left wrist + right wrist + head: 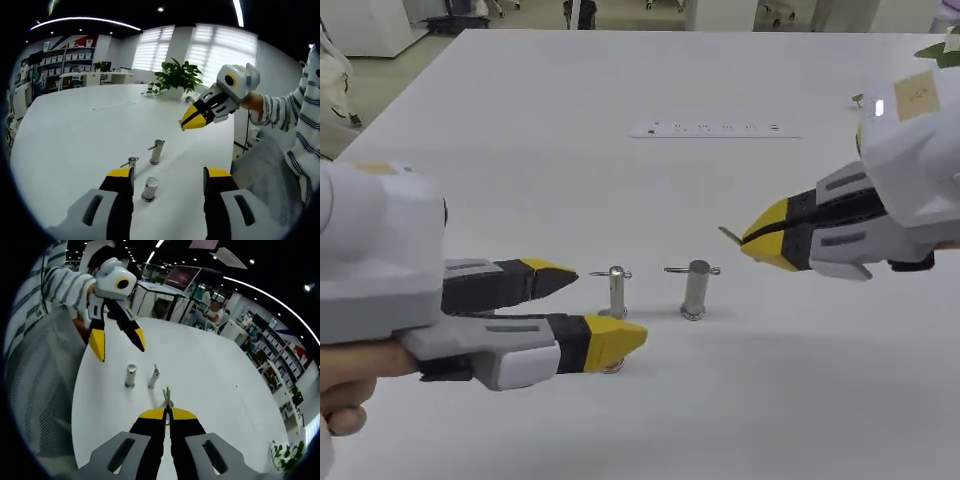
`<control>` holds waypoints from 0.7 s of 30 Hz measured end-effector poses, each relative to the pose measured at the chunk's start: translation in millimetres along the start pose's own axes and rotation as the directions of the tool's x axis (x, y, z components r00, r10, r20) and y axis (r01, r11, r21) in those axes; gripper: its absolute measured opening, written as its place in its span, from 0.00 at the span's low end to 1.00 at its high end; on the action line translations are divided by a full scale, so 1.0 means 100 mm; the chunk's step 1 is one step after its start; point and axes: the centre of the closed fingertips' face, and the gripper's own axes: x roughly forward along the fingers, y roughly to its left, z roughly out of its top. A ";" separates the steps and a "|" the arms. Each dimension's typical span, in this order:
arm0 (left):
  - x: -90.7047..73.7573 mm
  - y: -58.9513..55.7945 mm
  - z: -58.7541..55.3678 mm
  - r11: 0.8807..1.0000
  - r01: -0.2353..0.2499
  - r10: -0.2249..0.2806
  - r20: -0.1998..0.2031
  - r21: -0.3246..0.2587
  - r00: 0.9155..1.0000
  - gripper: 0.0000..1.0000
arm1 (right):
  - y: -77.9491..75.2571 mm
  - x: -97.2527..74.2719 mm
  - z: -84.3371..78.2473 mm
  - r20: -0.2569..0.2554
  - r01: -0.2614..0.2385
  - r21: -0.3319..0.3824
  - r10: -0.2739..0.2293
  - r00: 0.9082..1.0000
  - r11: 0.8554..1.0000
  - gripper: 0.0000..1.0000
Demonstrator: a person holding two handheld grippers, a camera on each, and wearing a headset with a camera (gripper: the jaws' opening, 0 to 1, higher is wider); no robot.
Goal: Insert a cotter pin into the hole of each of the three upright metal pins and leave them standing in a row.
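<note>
Showing beyond both tongs in the head view, a strip of print (715, 129) too small to read, with the left gripper (608, 306) spread wide beside two silvery upright pins (617, 292) (696, 290), each cottered. Standing between those parted jaws in the left gripper view, a third, bare pin (150, 189). Pinched together in the right gripper view, the right gripper (168, 412) on a thin cotter pin (167, 397), short of the pins.

Right gripper (168, 414) at bottom of view, yellow-tipped jaws pressed together on a thin cotter pin (167, 395) that stands up from the tips. Beyond, on the white table (210, 370), two upright pins side by side: bare metal pin (130, 376) at left, second metal pin (154, 378) at right with a thin wire at its head. Left gripper (118, 342) above them, jaws apart, touching neither. Striped sleeve (65, 285) behind it.
</note>
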 end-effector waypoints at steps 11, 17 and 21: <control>0.16 -0.17 -0.09 0.995 0.079 -0.084 -0.077 -0.068 0.994 0.49 | 0.34 0.02 0.01 0.005 0.013 -0.038 -0.013 1.000 0.999 0.03; 0.22 -0.25 -0.09 0.993 0.094 -0.100 -0.084 -0.064 0.991 0.43 | 0.55 0.07 0.06 0.035 -0.019 0.004 0.019 0.999 1.000 0.03; 0.25 -0.33 -0.08 0.989 0.112 -0.119 -0.069 -0.100 0.990 0.40 | 0.63 0.07 0.06 0.035 -0.022 0.004 0.021 0.999 1.000 0.03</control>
